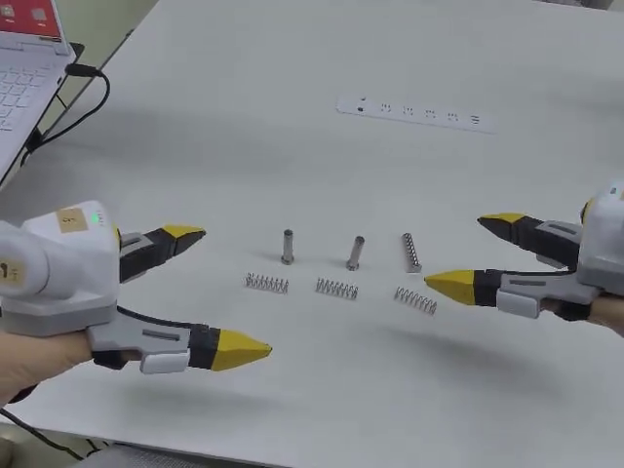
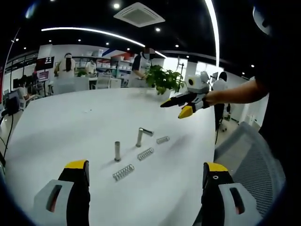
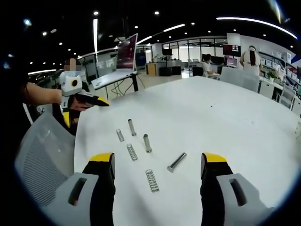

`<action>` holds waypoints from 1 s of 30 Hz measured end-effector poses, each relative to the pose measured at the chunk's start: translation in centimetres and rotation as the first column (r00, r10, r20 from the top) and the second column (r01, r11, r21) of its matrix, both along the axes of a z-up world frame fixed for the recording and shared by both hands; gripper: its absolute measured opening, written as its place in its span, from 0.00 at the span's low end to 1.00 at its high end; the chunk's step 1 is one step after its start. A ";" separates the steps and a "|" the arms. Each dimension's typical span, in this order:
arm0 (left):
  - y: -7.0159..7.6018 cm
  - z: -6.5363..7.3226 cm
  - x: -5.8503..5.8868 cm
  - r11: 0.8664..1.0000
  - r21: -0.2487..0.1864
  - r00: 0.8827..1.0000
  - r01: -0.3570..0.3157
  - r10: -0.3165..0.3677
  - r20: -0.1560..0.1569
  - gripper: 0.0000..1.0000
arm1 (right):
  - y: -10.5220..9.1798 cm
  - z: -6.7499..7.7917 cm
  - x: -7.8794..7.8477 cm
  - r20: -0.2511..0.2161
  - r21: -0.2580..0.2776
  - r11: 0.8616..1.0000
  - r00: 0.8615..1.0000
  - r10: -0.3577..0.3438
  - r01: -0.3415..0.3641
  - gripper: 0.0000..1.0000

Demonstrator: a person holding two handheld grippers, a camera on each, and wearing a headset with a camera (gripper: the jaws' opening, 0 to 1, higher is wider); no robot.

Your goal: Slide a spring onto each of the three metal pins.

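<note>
Three short metal pins sit in a row mid-table. The left pin [image 1: 288, 246] and the middle pin [image 1: 356, 253] stand upright. The right pin [image 1: 411, 252] lies on its side, as the right gripper view shows [image 3: 176, 161]. In front of each pin lies a loose spring: left spring [image 1: 266, 283], middle spring [image 1: 336, 288], right spring [image 1: 415, 300]. My left gripper [image 1: 219, 291] hovers open, left of the row, holding nothing. My right gripper [image 1: 468, 252] is open just right of the lying pin and the right spring, also holding nothing.
A white power strip [image 1: 414, 112] lies farther back on the white table. A laptop [image 1: 24, 58] with a black cable [image 1: 83, 93] sits at the far left edge. A grey mesh chair [image 3: 42, 155] stands at the table's near side.
</note>
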State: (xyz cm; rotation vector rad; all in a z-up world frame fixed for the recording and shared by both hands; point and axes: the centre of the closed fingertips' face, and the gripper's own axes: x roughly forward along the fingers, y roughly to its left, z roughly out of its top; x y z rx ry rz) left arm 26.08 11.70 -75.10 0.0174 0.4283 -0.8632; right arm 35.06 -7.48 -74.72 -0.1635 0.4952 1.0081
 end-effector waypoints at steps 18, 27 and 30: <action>0.1 -0.1 0.2 1.000 0.002 1.000 0.000 0.000 -0.002 0.98 | 1.3 -2.1 3.5 -0.094 -0.105 0.994 0.995 -0.028 0.018 0.50; 0.0 -0.1 0.2 1.000 0.001 1.000 -0.001 0.001 -0.003 0.97 | 1.6 -4.6 4.7 -0.196 -0.182 0.982 0.977 -0.081 0.045 0.32; 0.0 -0.2 0.2 1.000 0.002 1.000 0.000 0.000 -0.005 0.97 | 1.5 -5.4 5.1 -0.243 -0.195 0.978 0.962 -0.126 0.078 0.28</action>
